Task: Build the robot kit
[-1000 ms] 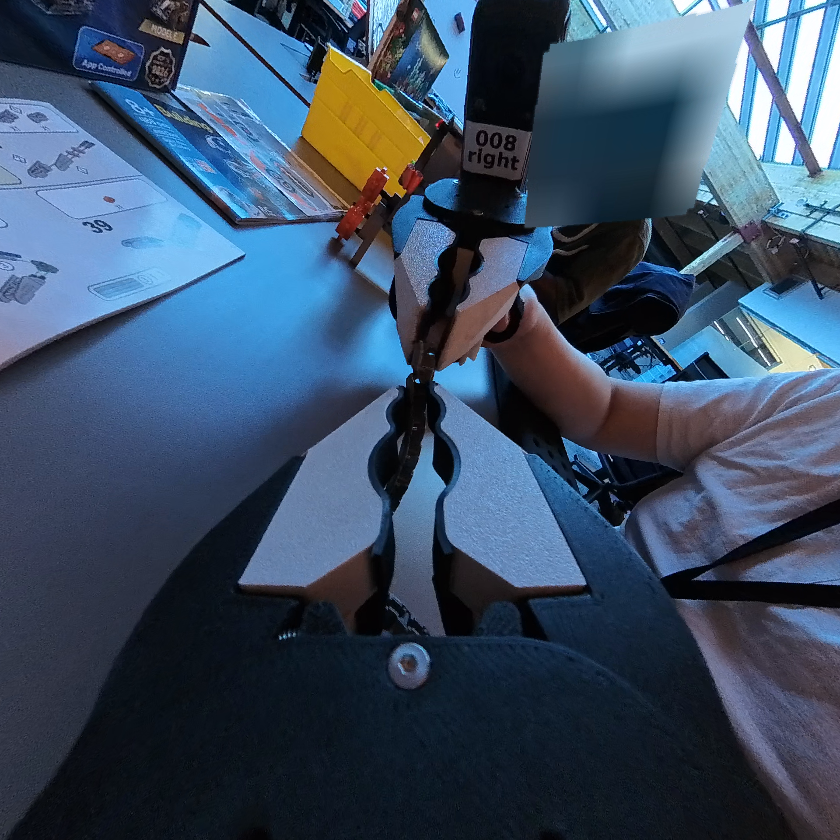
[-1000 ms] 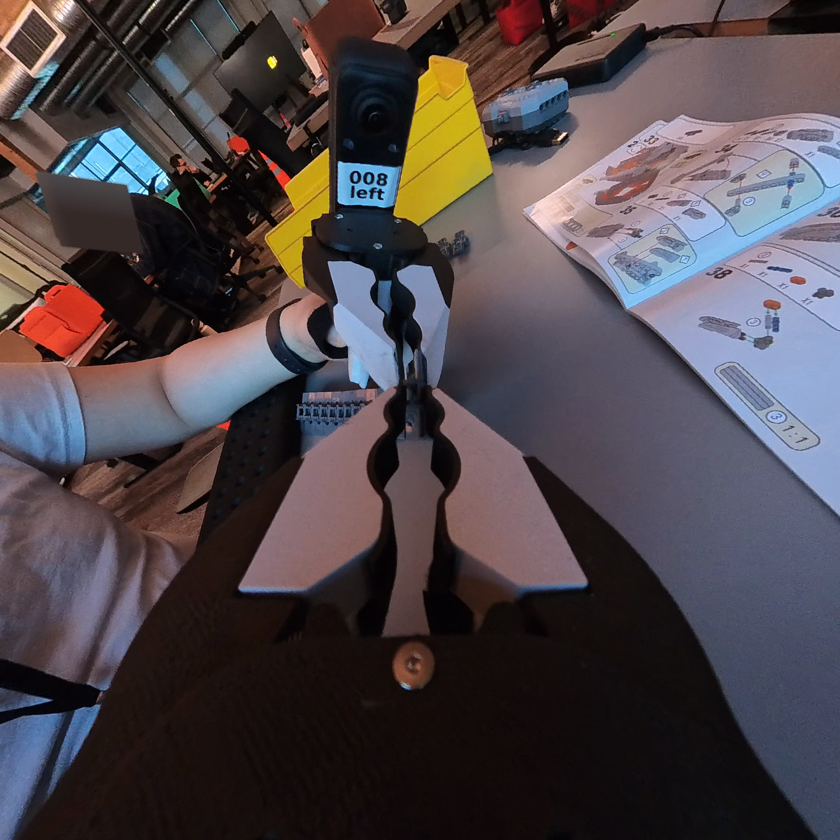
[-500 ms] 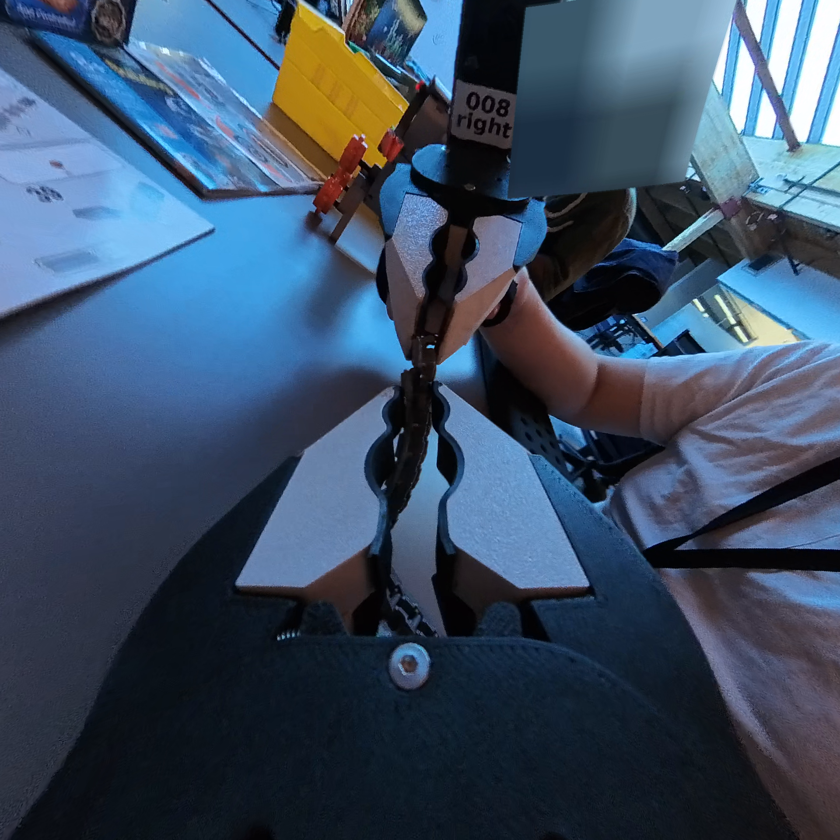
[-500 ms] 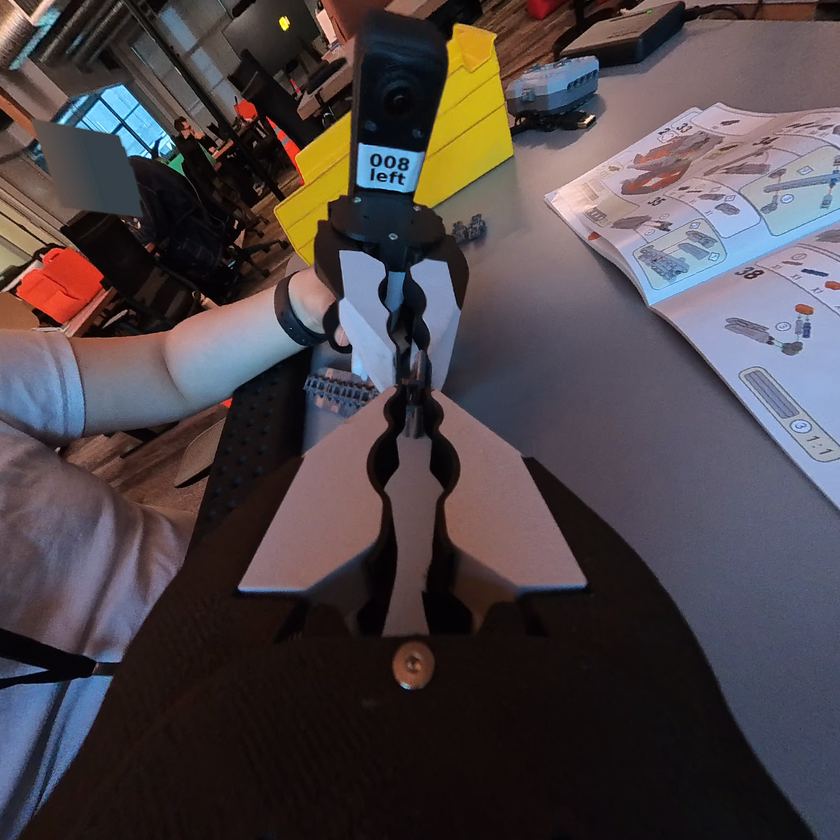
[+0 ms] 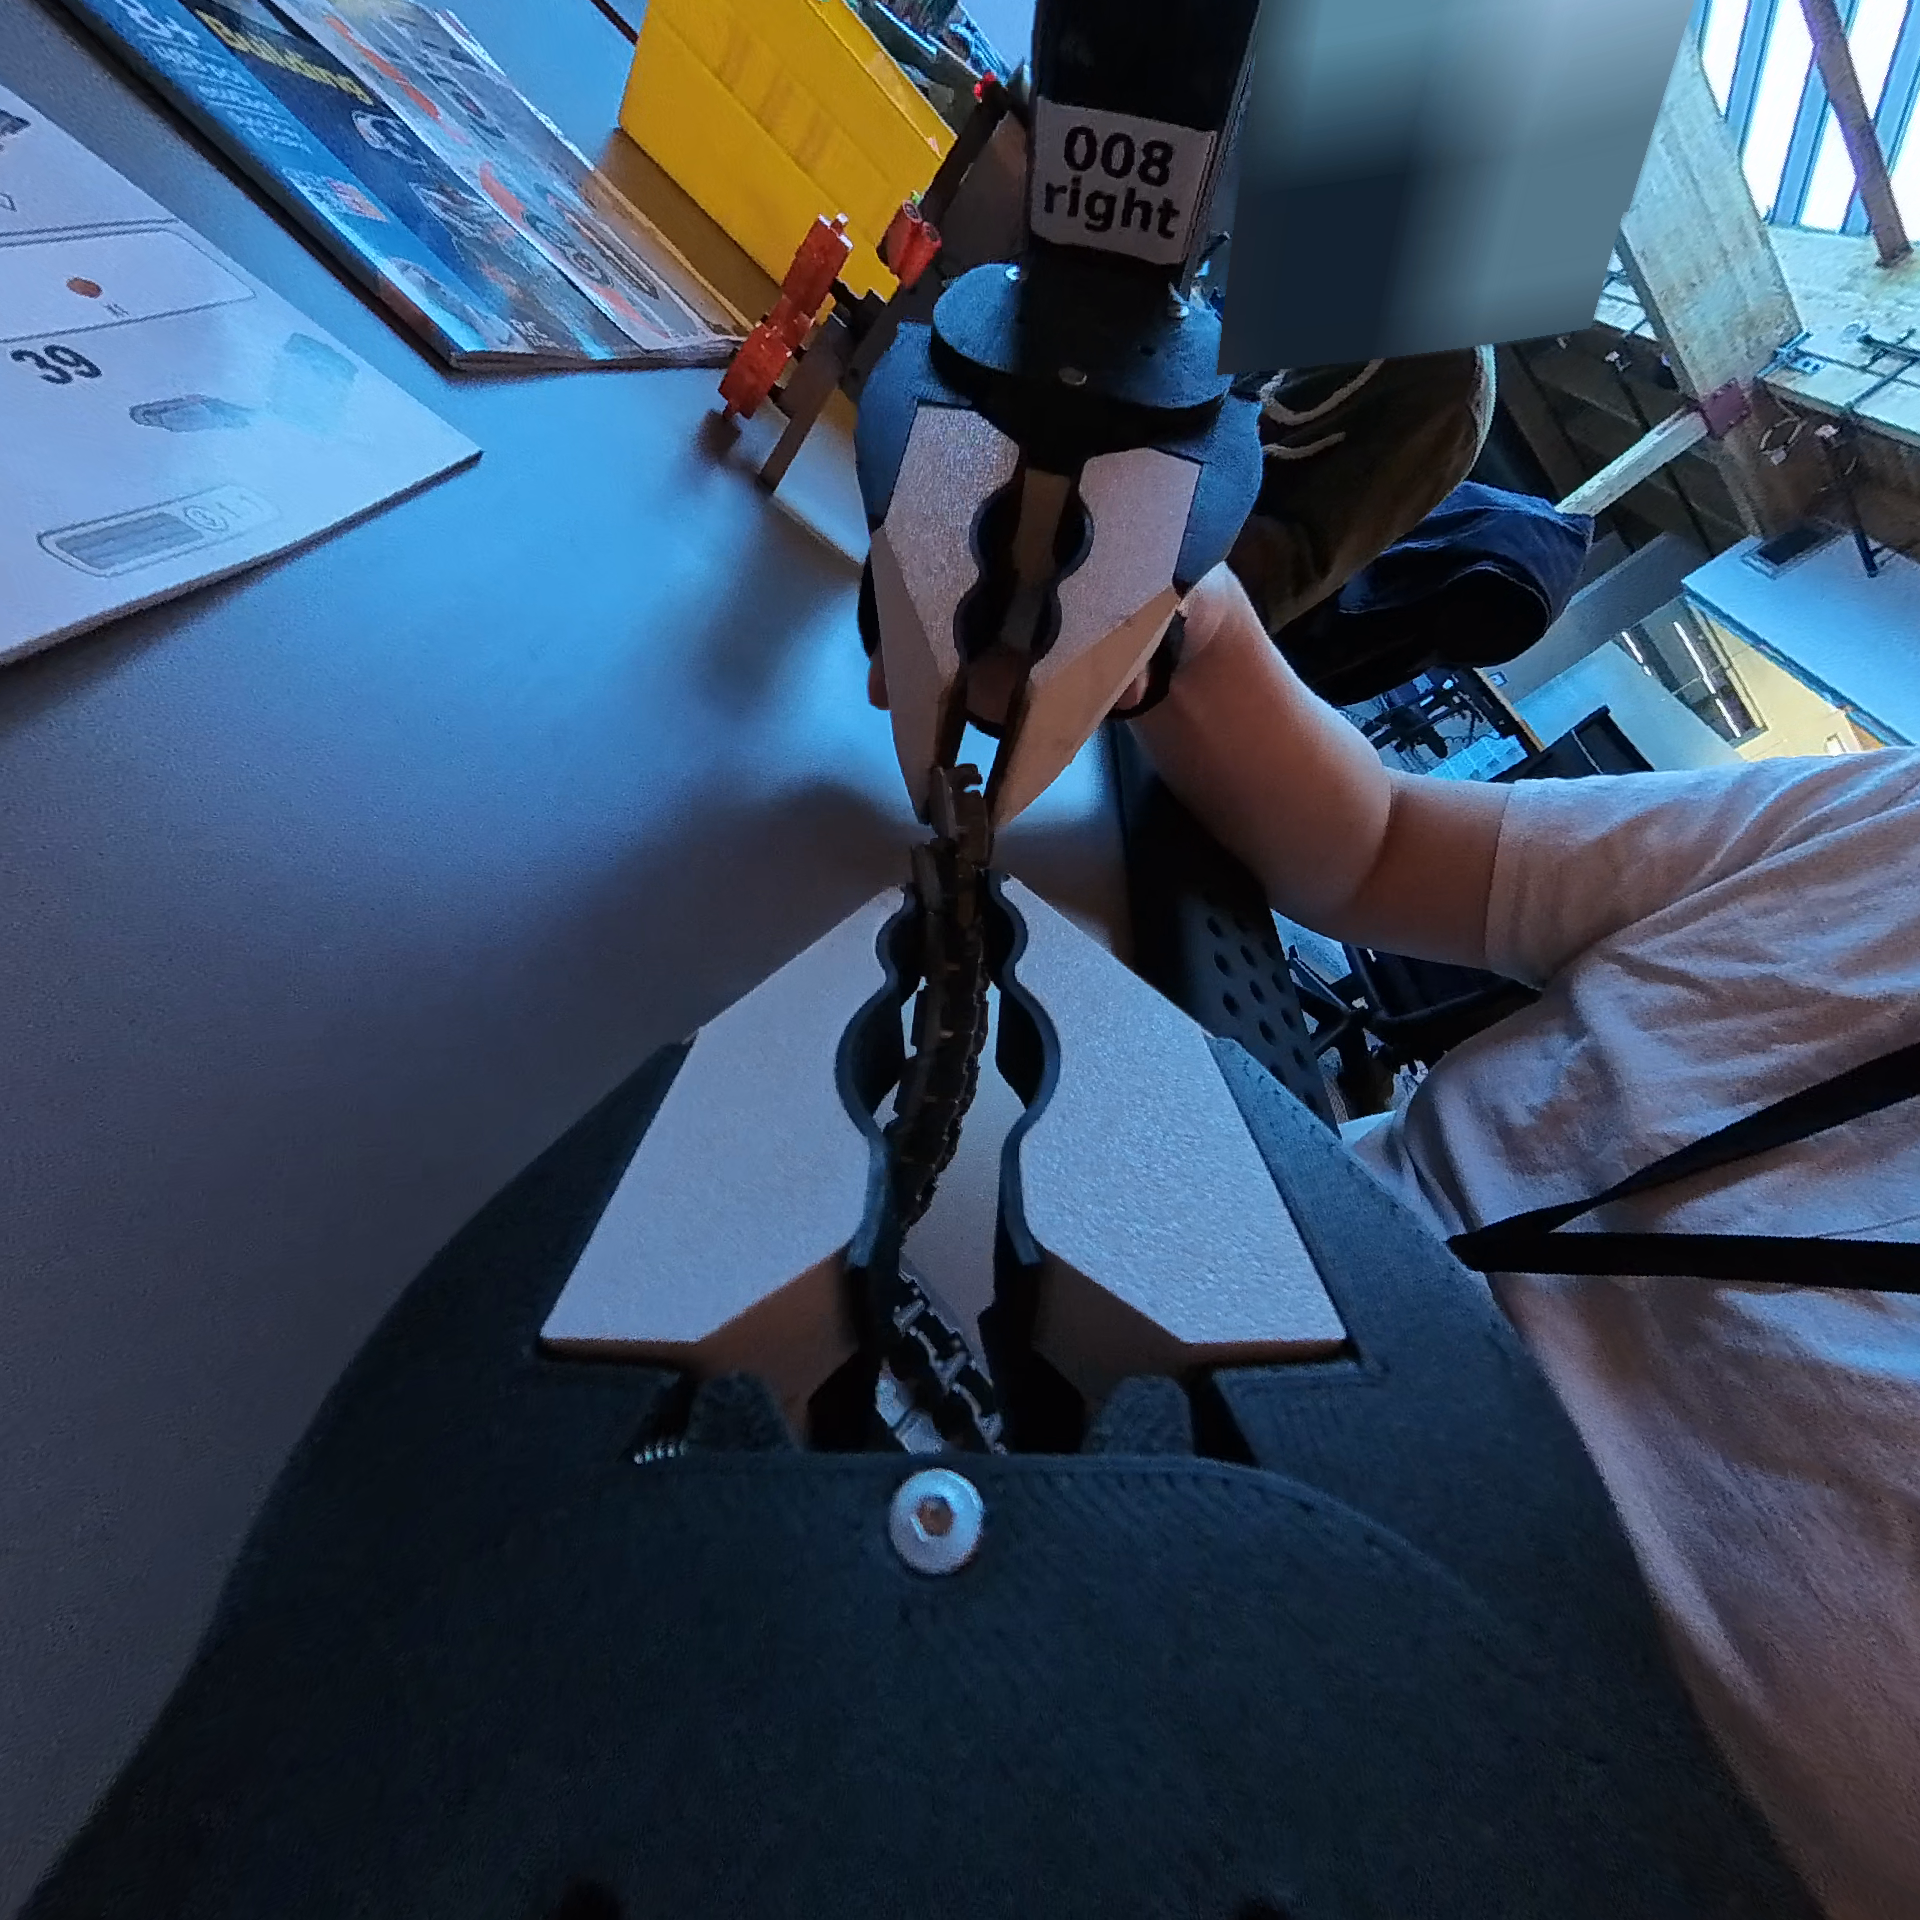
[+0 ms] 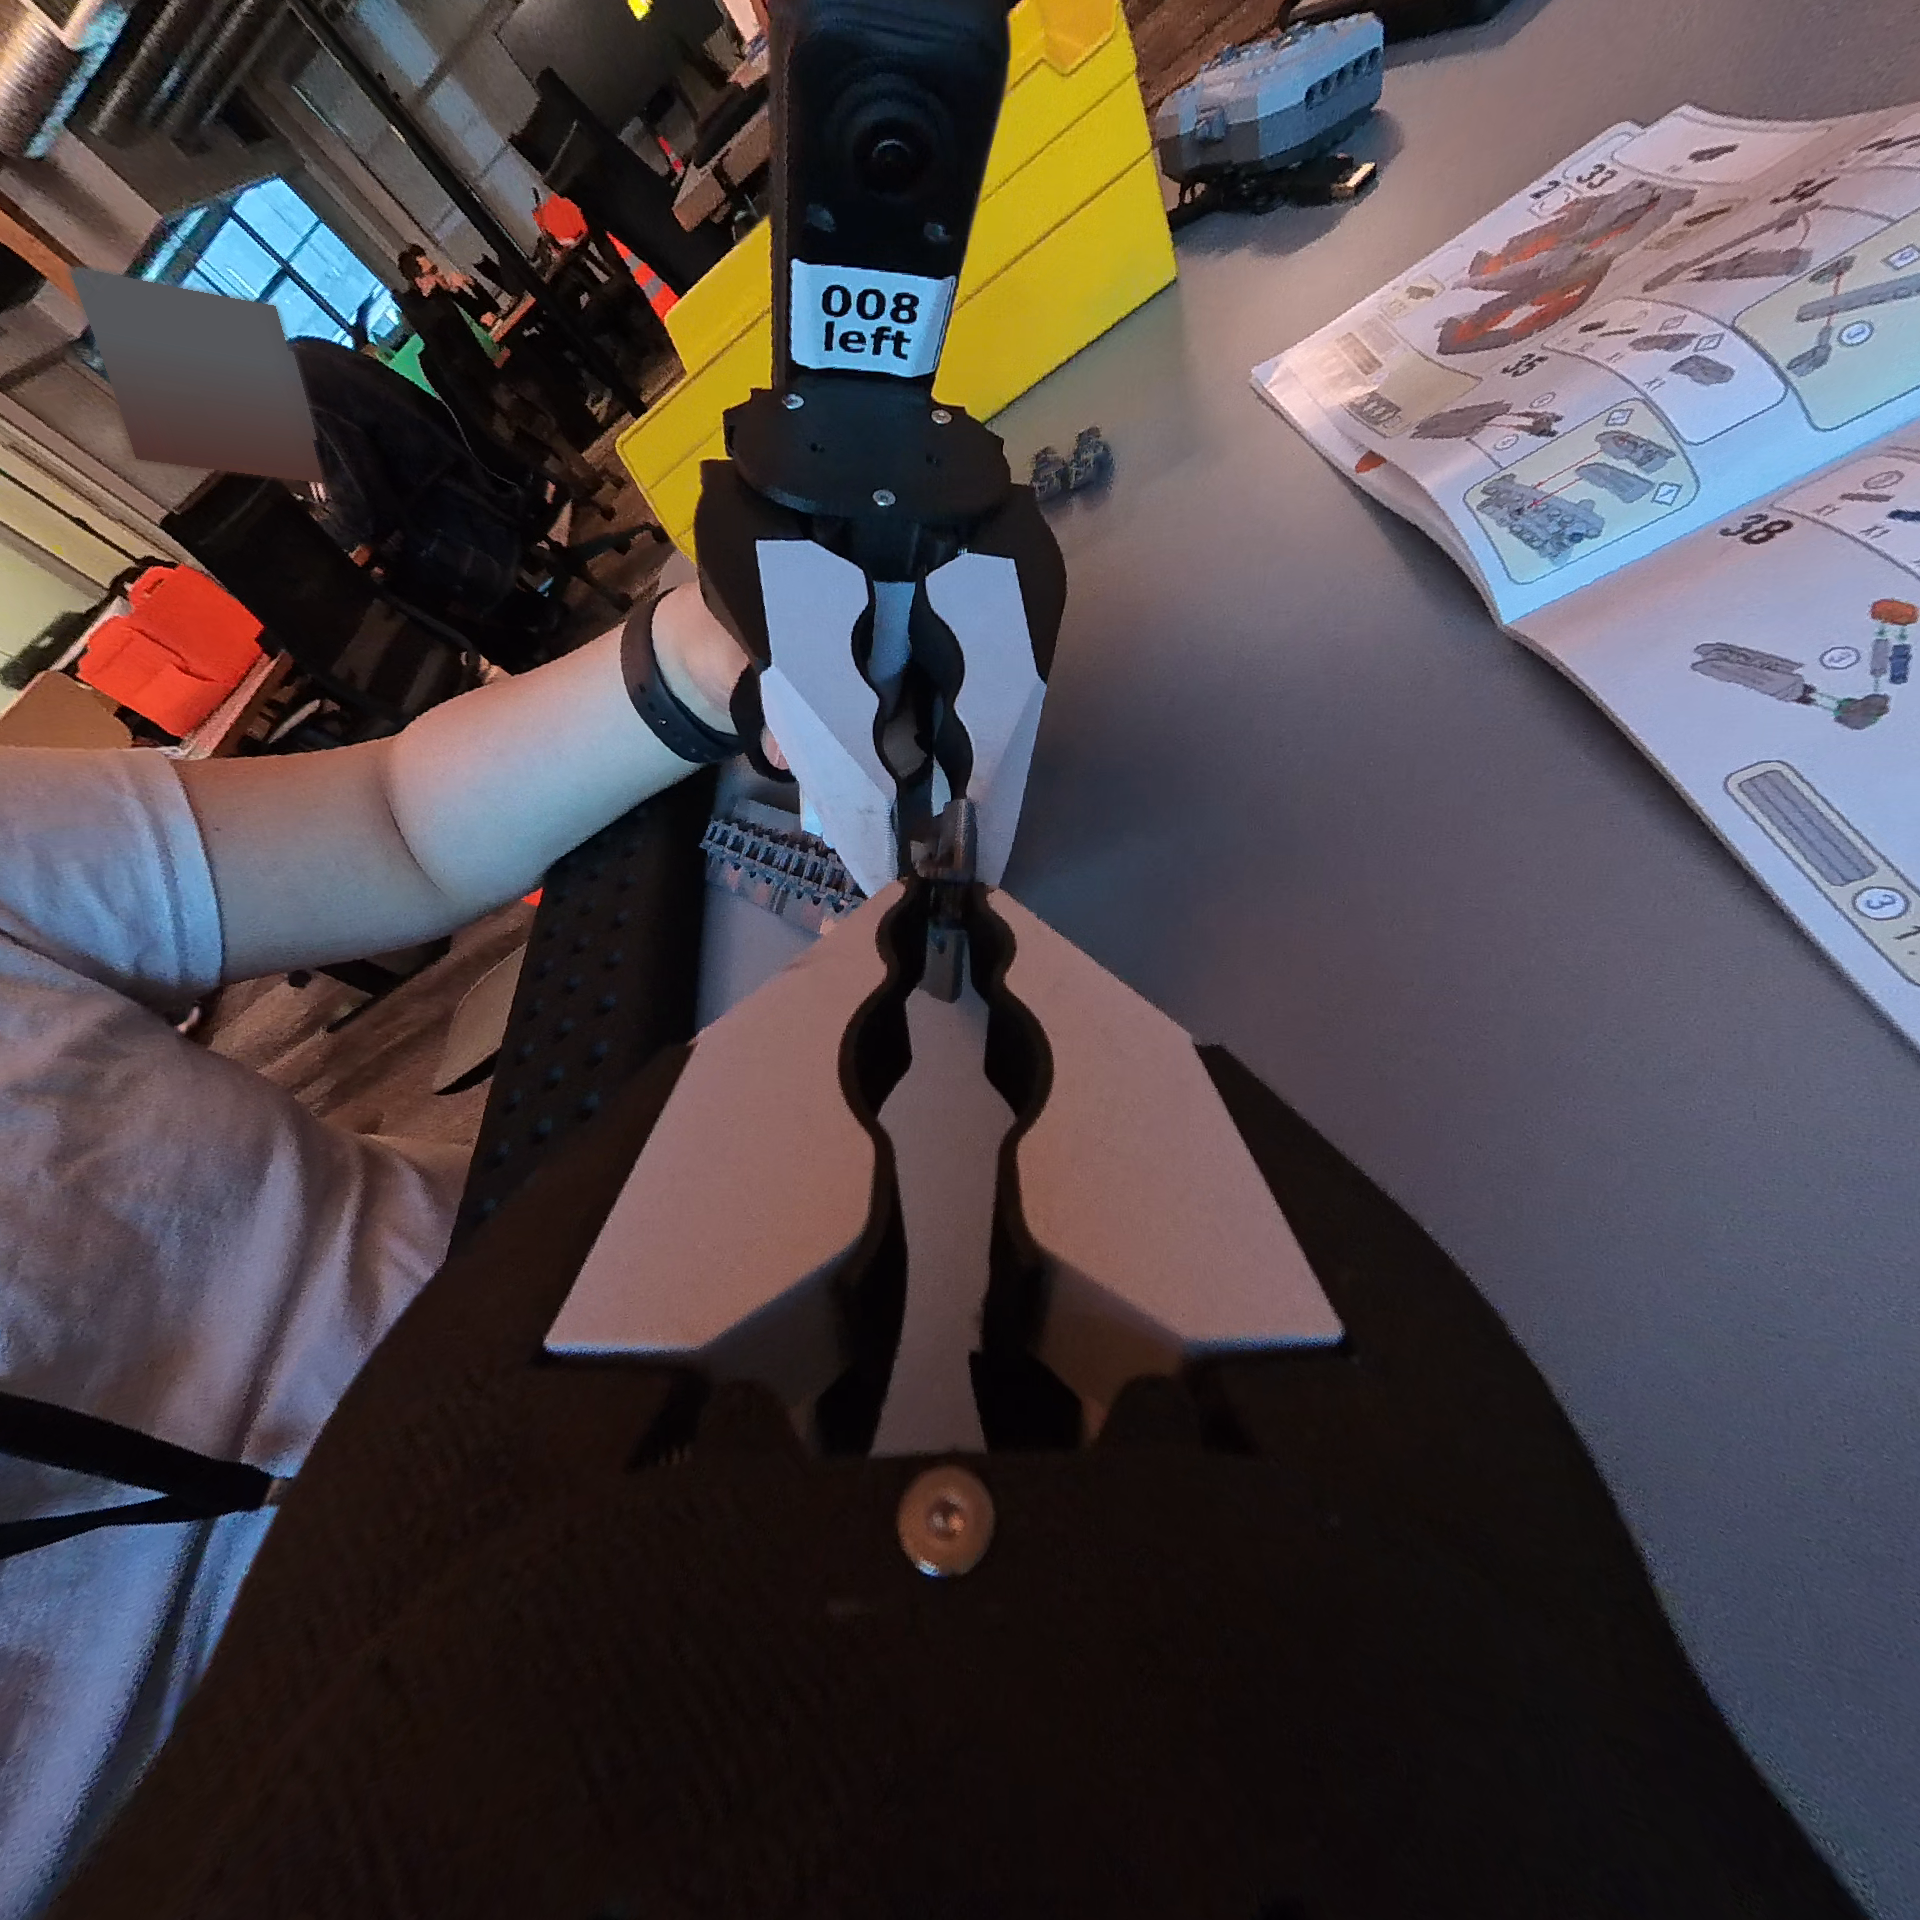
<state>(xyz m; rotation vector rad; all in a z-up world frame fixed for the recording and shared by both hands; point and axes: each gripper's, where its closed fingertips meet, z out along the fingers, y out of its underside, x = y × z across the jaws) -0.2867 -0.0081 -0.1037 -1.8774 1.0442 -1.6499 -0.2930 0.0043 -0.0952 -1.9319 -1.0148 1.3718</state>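
Observation:
My left gripper (image 5: 948, 896) is shut on a dark chain of toy track links (image 5: 940, 1049) that runs along the gap between its fingers and sticks out past the tips. My right gripper (image 6: 941, 902) faces it tip to tip and is shut on a small grey link (image 6: 945, 948). In the left wrist view the right gripper (image 5: 961, 805) pinches that end link (image 5: 958, 795) right against the chain's free end; I cannot tell if they are joined. In the right wrist view the left gripper (image 6: 935, 847) is just beyond my tips. Both are held above the grey table (image 5: 364, 831).
An open instruction booklet (image 6: 1662, 520) lies on the right of the table. A yellow bin (image 6: 1039, 239) stands behind, with a grey toy hub (image 6: 1278, 94) beside it. A grey track strip (image 6: 774, 857) lies near the table edge. Red toy parts (image 5: 790, 312) stand by another booklet (image 5: 416, 208).
Both grippers stay shut and tip to tip. They have drawn slightly closer, and the pair has shifted a little over the table.

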